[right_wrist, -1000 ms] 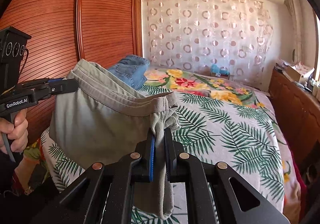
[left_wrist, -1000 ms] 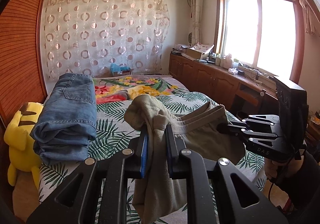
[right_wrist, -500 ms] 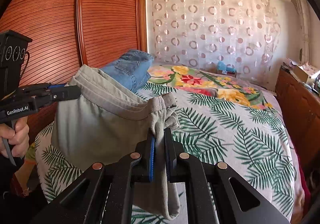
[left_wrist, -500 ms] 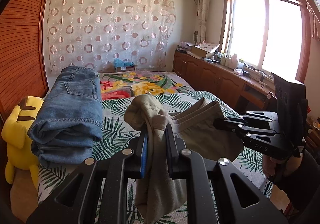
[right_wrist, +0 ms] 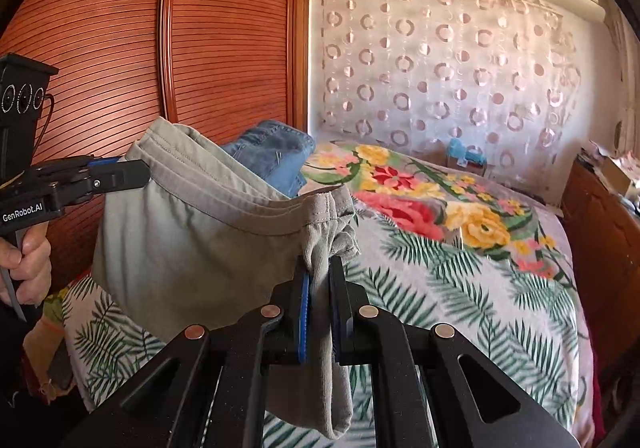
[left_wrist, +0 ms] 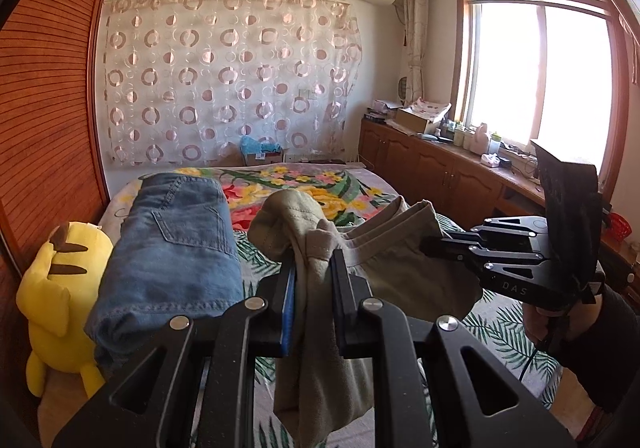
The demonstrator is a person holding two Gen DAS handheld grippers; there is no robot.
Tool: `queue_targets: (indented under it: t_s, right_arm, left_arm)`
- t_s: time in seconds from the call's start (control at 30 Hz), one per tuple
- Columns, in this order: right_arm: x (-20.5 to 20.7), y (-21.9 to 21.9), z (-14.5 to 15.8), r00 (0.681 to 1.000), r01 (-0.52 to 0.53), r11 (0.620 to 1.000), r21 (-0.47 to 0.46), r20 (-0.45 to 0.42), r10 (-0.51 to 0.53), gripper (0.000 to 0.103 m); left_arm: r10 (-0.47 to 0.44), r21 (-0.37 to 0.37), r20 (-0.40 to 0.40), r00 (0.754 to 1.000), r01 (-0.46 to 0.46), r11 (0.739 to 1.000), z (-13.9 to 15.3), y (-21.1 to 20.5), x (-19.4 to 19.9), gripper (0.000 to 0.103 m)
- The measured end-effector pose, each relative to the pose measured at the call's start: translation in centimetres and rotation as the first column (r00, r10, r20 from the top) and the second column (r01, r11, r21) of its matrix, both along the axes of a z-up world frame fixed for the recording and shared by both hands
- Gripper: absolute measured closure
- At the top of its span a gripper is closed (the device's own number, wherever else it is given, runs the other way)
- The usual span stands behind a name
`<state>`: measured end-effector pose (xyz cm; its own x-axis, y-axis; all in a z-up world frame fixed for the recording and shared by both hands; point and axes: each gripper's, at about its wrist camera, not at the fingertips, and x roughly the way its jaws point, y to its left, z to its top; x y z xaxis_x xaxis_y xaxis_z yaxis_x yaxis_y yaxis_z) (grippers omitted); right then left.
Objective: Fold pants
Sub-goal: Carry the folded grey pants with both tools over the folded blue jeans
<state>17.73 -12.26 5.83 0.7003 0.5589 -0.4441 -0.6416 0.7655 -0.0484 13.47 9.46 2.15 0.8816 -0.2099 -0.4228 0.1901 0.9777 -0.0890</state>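
Grey-green pants [left_wrist: 384, 272] hang in the air above the bed, held by the waistband between both grippers. My left gripper [left_wrist: 314, 268] is shut on one end of the waistband; it also shows at the left of the right wrist view [right_wrist: 132, 172]. My right gripper [right_wrist: 320, 272] is shut on the other end; it shows at the right of the left wrist view [left_wrist: 432, 246]. The waistband [right_wrist: 240, 192] sags between them and the cloth [right_wrist: 188, 256] hangs down below.
Folded blue jeans [left_wrist: 172, 252] lie on the bed's left side, next to a yellow plush toy [left_wrist: 60, 296]. The bedspread [right_wrist: 460, 280] has leaf and flower print. A wooden wardrobe [right_wrist: 120, 48] stands at the left, cabinets [left_wrist: 440, 176] under the window at the right.
Both grippers have lifted the pants higher and slightly toward the head of the bed. The grips on the waistband are unchanged.
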Motion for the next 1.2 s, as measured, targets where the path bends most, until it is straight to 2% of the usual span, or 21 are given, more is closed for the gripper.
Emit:
queue_targets:
  t_s: [0.3,0.53,0.63,0.9,1.03,1.2]
  right_arm:
    - [4.1,2.8,1.9,0.997,-0.046,0.999,-0.025,0.065,0.048,0.095]
    - [8.1,4.8,2.7,0.99,-0.12,0.993,-0.021,0.077,0.121,0.095]
    - [9.9,5.5,2.8,0.986,-0.149,0.988,-0.03,0.074,0.151,0.095]
    - [14.7,9.3,2.3,0.971,-0.201,0.968,-0.153,0.097,0.217,0.095]
    - [16.3,11.6,2.3,0.964,-0.202,0.955,-0.215,0.127,0.232,0.095]
    - [17.8,13.4,2.3,0.962,-0.198,0.951,-0.239,0.138,0.235,0.095]
  left_arm:
    - [0.064,0.006,0.043,0.997,-0.064,0.998,1.8,2.8,1.6,0.086]
    - [0.163,-0.018,0.073,0.984,-0.162,0.987,2.4,5.7,2.1,0.086]
    - [0.203,-0.037,0.069,0.977,-0.201,0.979,1.7,6.9,2.4,0.086]
    - [0.287,-0.093,0.019,0.958,-0.284,0.954,-1.2,9.1,3.9,0.086]
    - [0.305,-0.107,0.01,0.952,-0.302,0.947,-1.7,9.5,4.7,0.086]
    - [0.325,-0.13,0.018,0.946,-0.32,0.939,-1.8,9.5,5.3,0.086]
